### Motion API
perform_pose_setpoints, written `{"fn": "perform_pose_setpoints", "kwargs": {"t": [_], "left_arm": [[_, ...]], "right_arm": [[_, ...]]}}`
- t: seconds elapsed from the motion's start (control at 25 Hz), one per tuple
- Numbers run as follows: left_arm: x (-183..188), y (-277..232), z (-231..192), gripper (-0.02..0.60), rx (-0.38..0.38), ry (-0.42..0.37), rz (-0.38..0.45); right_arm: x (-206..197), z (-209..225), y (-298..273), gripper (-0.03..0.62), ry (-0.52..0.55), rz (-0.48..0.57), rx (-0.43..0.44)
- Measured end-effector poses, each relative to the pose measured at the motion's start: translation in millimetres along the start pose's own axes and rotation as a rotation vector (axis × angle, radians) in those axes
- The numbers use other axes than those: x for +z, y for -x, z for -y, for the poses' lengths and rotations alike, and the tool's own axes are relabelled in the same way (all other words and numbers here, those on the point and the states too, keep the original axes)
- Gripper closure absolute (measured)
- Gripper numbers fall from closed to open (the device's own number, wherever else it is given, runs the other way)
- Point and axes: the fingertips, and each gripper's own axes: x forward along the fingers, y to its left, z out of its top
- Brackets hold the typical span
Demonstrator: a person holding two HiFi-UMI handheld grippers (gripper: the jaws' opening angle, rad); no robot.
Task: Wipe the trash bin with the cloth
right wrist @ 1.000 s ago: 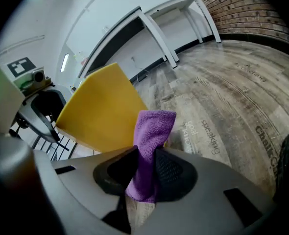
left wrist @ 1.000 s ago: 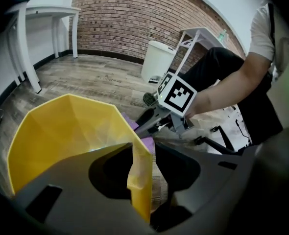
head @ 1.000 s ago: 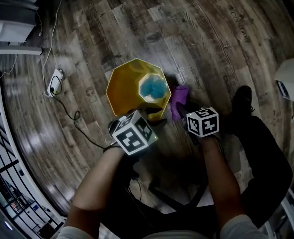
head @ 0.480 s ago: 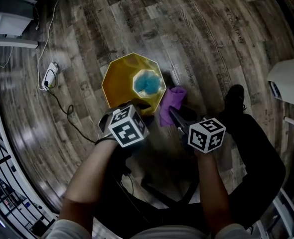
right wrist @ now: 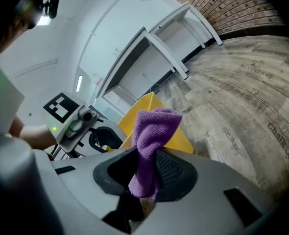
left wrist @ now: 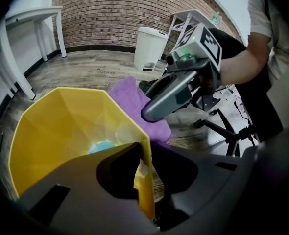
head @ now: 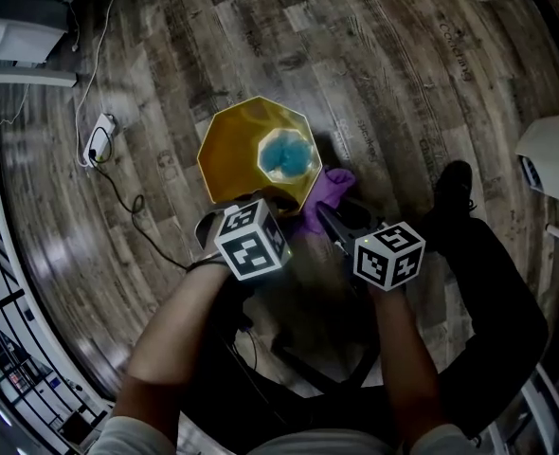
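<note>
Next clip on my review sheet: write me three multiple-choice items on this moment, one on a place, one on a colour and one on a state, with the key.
1. Where is the cloth?
A) down inside the trash bin
B) beside the bin's outer wall
C) spread flat on the floor

2. What colour is the cloth?
A) purple
B) red
C) green

3. What state is the right claw in?
A) open and empty
B) shut on the cloth
C) shut on the bin's rim

Key:
1 B: the head view shows the cloth at the outside of the bin's wall, on the right claw's side.
2 A: it is purple in all three views.
3 B: the right gripper view shows the cloth pinched between the jaws.
</note>
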Motion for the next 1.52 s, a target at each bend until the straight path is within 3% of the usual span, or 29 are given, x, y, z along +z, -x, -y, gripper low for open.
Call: {"fn": "perform_pose_setpoints", "kwargs": {"t": [0.56,1.36,1.52], "left_arm": [[8.2,3.9,-7.7,0.537,0.023,0.015,0.039],[12.7,2.5,-7.4,0.537,0.023,0.046,0.064],[12.9,2.5,-6.5,0.536,0.025,0.060,0.075]], "right_arm": [[-23.7,53.5,-44.0,0.488,0.075,-0.145,-0.064],[-69.8,147.9,-117.3,0.488,0.064,-0.356,-0.228],[-85.3,160.8,-123.9,0.488,0.115,-0.444,-0.292]]}}
